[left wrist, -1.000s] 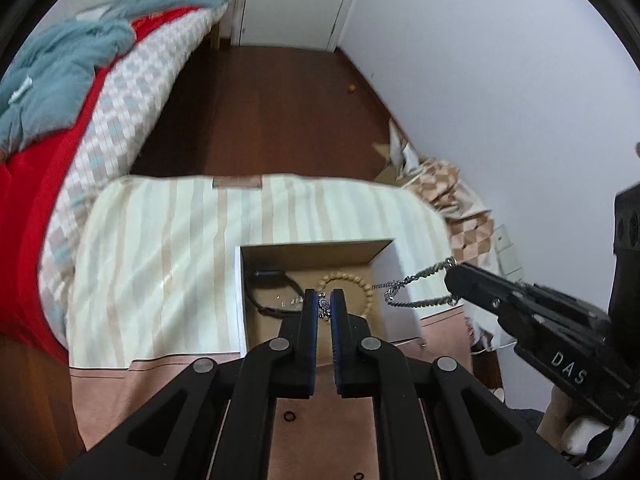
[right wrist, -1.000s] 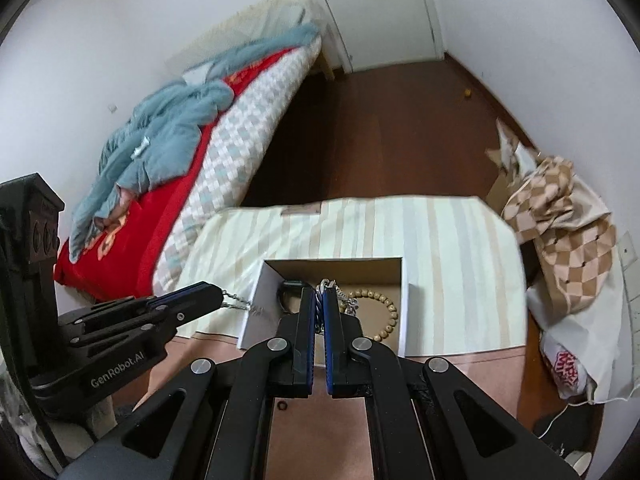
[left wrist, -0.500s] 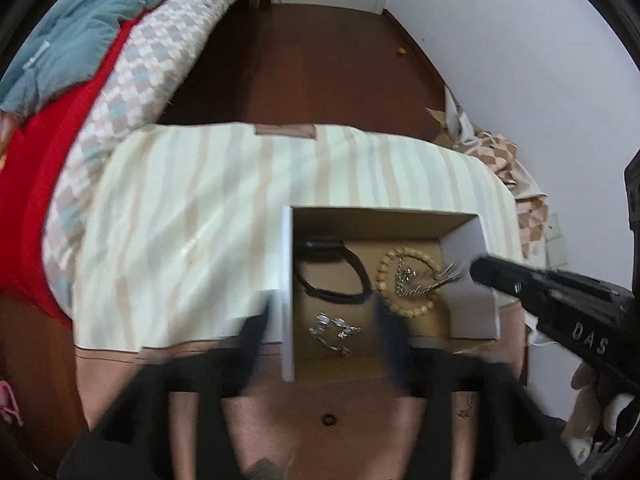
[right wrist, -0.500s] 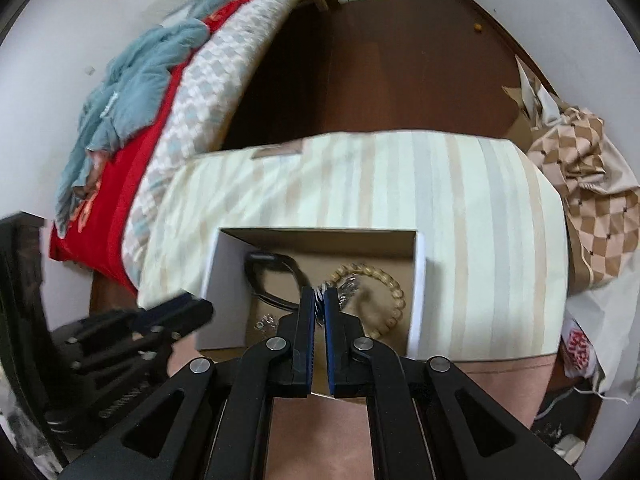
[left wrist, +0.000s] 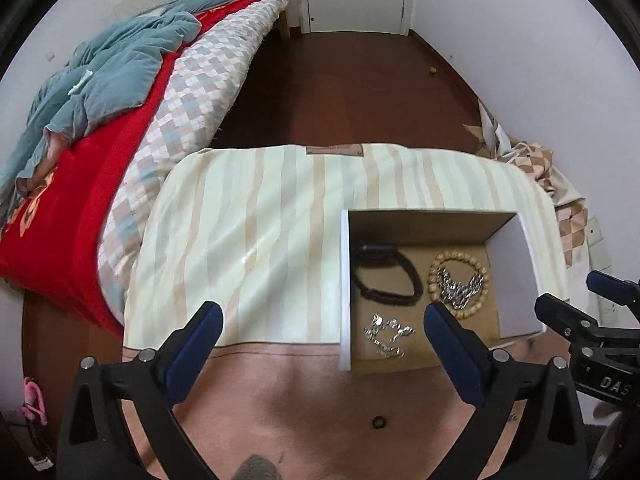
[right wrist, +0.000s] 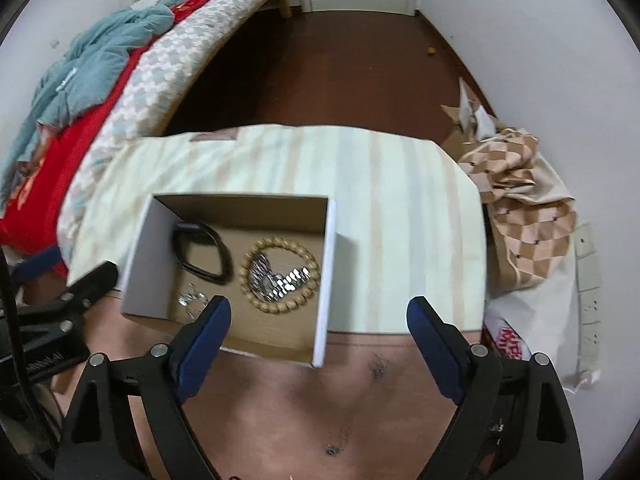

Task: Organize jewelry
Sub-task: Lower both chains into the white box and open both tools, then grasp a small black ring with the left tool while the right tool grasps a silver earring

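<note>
An open cardboard box (left wrist: 345, 288) (right wrist: 325, 280) sits on the table. Inside lie a black band (left wrist: 386, 280) (right wrist: 202, 254), a wooden bead bracelet (left wrist: 434, 270) (right wrist: 280, 308), a silver chain (left wrist: 458, 290) (right wrist: 276, 278) resting inside the bracelet's ring, and a small silver chain (left wrist: 386, 334) (right wrist: 192, 300) at the near side. My left gripper (left wrist: 320, 320) is open and empty, near the box's left wall. My right gripper (right wrist: 318, 312) is open and empty, above the box's near right corner. It also shows in the left wrist view (left wrist: 580, 300).
The table has a striped cream cloth (left wrist: 260, 248) (right wrist: 400, 208) and a pink front strip (left wrist: 300, 392). A bed with red cover and teal blanket (left wrist: 100, 80) stands left. Checked fabric and bags (right wrist: 528, 216) lie on the floor at right.
Both grippers opened and let go of the silver chain, which now lies inside the bead bracelet in the box. Both grippers pulled back and up from the box.
</note>
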`<state>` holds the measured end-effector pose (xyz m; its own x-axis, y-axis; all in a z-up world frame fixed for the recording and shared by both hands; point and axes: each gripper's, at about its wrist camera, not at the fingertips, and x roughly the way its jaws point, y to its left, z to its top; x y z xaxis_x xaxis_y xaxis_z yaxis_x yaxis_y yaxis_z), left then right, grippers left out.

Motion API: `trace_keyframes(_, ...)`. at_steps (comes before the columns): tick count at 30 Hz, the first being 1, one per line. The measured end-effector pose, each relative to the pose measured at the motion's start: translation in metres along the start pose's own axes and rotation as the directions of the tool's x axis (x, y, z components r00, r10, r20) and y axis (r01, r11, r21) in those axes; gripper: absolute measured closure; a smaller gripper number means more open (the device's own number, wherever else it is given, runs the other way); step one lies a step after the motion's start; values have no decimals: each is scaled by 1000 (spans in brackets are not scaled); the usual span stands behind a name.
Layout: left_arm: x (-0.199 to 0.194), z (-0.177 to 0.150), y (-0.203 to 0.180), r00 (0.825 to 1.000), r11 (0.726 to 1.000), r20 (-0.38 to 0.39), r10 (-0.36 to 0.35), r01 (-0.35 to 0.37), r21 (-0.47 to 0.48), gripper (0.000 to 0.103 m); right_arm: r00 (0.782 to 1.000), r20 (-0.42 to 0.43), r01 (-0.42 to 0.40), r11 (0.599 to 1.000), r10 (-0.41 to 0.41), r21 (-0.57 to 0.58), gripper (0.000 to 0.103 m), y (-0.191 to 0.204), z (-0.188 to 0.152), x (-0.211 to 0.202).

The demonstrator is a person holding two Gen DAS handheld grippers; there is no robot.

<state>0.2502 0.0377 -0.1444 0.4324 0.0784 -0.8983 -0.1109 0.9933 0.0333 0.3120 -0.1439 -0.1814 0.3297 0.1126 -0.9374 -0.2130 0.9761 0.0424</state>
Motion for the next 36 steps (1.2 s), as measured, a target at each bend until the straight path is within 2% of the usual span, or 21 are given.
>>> trace_keyframes(1,0,-3,-1,1000,1000,1,10,-10,4,0,1000,0,24,1000,-24,4,11,0,-4,2)
trace_keyframes(3,0,-8,-2,1000,1000,1,23,-23,13,0,999,11,47,999,-47,12,1,0,-10,2)
trace_keyframes(6,-3,-12,-2,999,999,6,33,-33,10,0,996,31,78,997,-78,17,1,2,-16,2)
trace_keyframes(15,-33,-19,-3,996,999,68,52,-51,-7,0,993,75,91,995,-94,36,1,9,-28,-17)
trace_keyframes(22,-64,-31,-2,991,998,118,59,-57,-21,0,986,132,97,994,-102,45,1,15,-42,-51)
trace_keyframes(36,-128,-64,6,979,999,201,29,-22,-36,0,963,250,96,995,-101,33,1,31,-83,-128)
